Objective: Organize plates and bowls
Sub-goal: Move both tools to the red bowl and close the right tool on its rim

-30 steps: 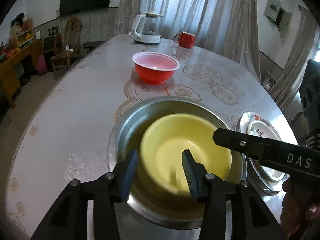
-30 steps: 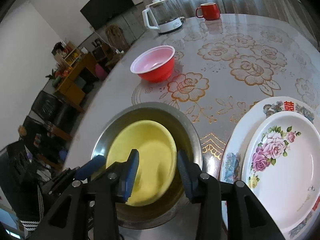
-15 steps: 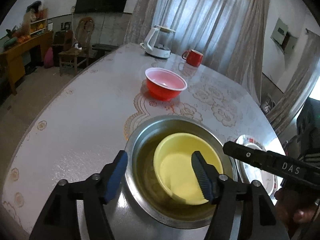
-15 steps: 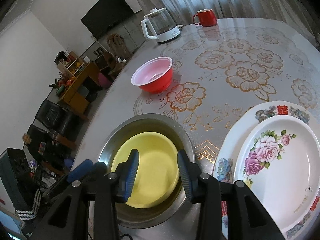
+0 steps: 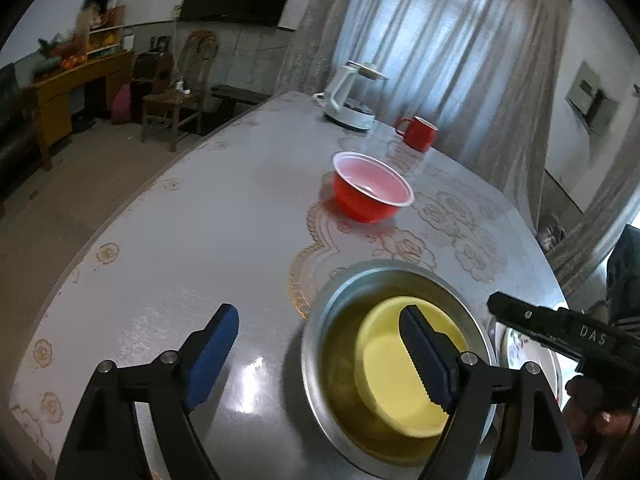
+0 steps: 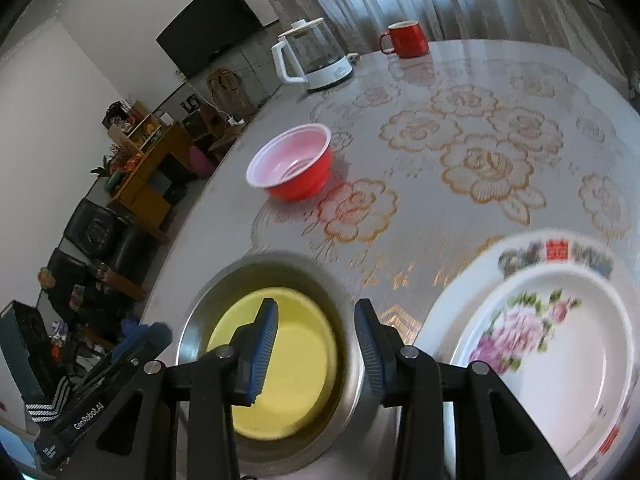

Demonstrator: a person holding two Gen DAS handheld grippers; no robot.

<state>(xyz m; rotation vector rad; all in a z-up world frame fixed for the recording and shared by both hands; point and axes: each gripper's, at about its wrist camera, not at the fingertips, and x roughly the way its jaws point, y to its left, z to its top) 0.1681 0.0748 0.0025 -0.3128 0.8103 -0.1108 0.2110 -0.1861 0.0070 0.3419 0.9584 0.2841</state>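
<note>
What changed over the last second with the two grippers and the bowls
The left gripper has just been opening and has backed away from the yellow bowl, now gripping nothing. The yellow bowl stays nested in the steel bowl. The right gripper kept the same half-open gap, holding nothing. The red bowl, stacked plates, kettle and mug have not moved.
</note>
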